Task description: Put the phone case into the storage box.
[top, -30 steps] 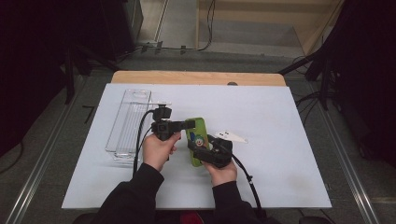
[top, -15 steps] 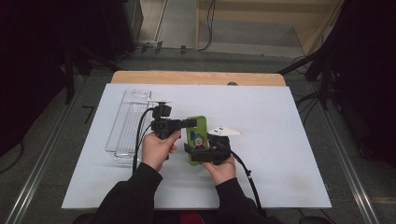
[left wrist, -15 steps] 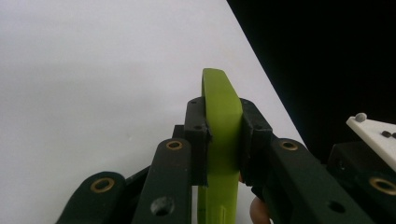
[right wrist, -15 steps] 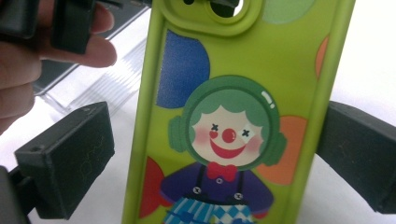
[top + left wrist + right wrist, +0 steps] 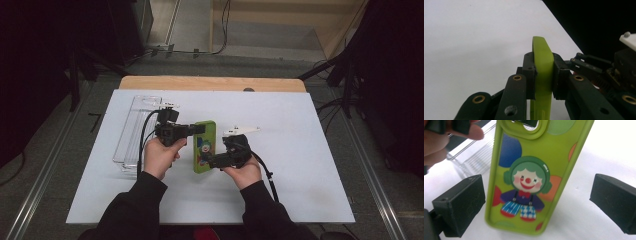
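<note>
Right gripper [image 5: 214, 162], nearest the person: jaws have just been opening, now spread wide, pads either side of the phone case [image 5: 205, 146] and clear of it. Case held above the white mat [image 5: 300, 150], clown print up. Left gripper [image 5: 200, 129] is clamped on the case's far edge. Beyond, a clear tray [image 5: 131, 135] on the mat's left.
</note>
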Available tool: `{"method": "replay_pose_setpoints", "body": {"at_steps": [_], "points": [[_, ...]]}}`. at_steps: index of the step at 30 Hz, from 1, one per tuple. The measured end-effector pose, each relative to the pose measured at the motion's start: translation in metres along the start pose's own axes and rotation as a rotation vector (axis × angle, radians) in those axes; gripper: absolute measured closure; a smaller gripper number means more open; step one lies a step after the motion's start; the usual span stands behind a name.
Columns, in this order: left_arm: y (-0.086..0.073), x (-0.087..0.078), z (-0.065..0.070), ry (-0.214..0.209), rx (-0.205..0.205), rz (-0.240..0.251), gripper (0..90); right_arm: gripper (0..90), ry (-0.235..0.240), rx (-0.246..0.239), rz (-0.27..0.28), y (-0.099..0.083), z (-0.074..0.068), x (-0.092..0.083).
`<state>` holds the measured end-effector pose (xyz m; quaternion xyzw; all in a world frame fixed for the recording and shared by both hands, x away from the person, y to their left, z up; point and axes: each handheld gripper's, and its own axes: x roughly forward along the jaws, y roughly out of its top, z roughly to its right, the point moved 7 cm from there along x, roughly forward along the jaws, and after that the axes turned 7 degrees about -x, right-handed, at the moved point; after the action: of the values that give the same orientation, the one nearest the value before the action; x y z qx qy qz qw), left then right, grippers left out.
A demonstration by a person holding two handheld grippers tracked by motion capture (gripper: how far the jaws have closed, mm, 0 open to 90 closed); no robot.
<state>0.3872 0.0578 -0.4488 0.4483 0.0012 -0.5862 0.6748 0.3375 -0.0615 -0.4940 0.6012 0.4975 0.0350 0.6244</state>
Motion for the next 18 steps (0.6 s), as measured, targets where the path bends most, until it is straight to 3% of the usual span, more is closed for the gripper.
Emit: {"method": "replay_pose_setpoints", "body": {"at_steps": [3,9,12,18], "points": [[-0.001,-0.001,0.000,-0.022,0.013,-0.010,77.6,0.0,0.021,-0.013,-0.007,0.002,0.001,-0.002],[-0.005,-0.004,0.006,-0.039,0.079,-0.035,77.6,0.0,0.099,-0.082,-0.029,0.002,-0.003,-0.009],[-0.008,-0.005,0.009,-0.051,0.118,-0.053,77.6,0.0,0.116,-0.108,-0.056,0.001,-0.003,-0.012],[-0.010,-0.007,0.011,-0.085,0.133,-0.072,77.6,0.0,0.151,-0.124,-0.048,0.002,0.003,-0.021]]}}
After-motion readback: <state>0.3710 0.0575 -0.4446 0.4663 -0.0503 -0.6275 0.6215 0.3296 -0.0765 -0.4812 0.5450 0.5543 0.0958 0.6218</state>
